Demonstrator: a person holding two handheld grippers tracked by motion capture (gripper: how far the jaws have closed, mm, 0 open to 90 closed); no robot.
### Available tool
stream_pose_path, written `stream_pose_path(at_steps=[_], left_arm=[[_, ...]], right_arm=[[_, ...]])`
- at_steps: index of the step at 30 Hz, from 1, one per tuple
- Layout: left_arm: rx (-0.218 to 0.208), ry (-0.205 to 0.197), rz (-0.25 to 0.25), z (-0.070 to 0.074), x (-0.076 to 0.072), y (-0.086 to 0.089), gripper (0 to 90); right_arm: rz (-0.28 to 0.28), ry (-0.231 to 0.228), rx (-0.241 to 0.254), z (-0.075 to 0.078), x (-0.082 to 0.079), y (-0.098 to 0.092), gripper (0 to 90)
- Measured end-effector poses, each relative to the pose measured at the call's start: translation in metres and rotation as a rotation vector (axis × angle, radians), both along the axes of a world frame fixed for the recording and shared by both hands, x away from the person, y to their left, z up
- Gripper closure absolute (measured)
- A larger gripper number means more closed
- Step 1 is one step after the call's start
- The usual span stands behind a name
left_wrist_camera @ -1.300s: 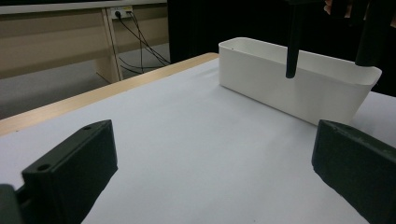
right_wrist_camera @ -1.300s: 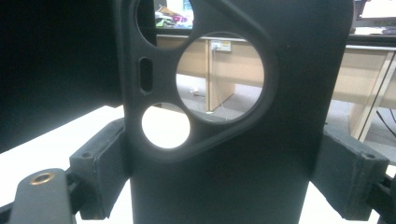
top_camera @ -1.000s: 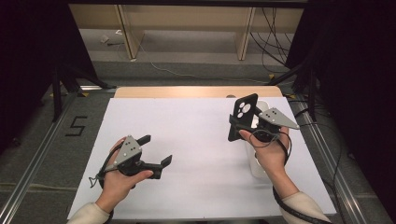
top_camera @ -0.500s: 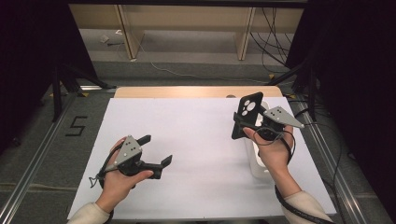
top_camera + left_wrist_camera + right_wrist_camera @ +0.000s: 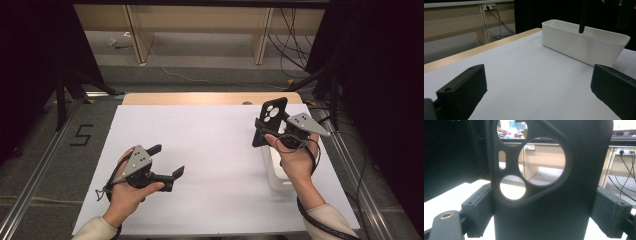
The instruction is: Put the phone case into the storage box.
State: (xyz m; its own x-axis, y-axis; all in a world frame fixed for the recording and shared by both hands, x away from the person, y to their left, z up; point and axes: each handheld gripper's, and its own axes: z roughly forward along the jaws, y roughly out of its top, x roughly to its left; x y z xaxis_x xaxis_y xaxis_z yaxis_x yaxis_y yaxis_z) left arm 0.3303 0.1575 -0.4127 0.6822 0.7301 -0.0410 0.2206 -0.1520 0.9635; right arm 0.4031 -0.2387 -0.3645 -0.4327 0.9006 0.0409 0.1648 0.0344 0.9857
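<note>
A person sits at a white tabletop (image 5: 210,150), a hand-held gripper in each hand.

The right hand-held gripper (image 5: 267,132) is raised above the right side of the tabletop. Its two black jaws are closed on the side edges of a black phone case (image 5: 270,120), which stands upright between them. In the right gripper view the phone case (image 5: 549,195) rises straight up from between the jaws, with one jaw pressed against each side. Its camera cut-outs sit near the top: one large round hole, a smaller round hole below and to its left, and a narrow slot beside them. A wooden shelf unit and cables show through the holes.

Directly beneath the right hand-held gripper and the hand that holds it lies a long white bin (image 5: 275,167) on the tabletop. In the left gripper view, the white bin (image 5: 584,45) sits ahead and to the right of the left jaws, with the lower edge of the black case hanging just above its rim.

The left hand-held gripper (image 5: 167,160) sits low over the near left part of the tabletop, well apart from the right one. Its jaws stand wide open with nothing but bare white surface between them.
</note>
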Motion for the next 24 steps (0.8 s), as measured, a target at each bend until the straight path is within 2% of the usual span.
stream_pose_path(at_steps=[24], left_arm=[[-0.007, 0.001, 0.003, 0.000, 0.000, 0.000, 0.1]], right_arm=[[-0.053, 0.006, 0.002, 0.000, 0.004, -0.014, 15.6]])
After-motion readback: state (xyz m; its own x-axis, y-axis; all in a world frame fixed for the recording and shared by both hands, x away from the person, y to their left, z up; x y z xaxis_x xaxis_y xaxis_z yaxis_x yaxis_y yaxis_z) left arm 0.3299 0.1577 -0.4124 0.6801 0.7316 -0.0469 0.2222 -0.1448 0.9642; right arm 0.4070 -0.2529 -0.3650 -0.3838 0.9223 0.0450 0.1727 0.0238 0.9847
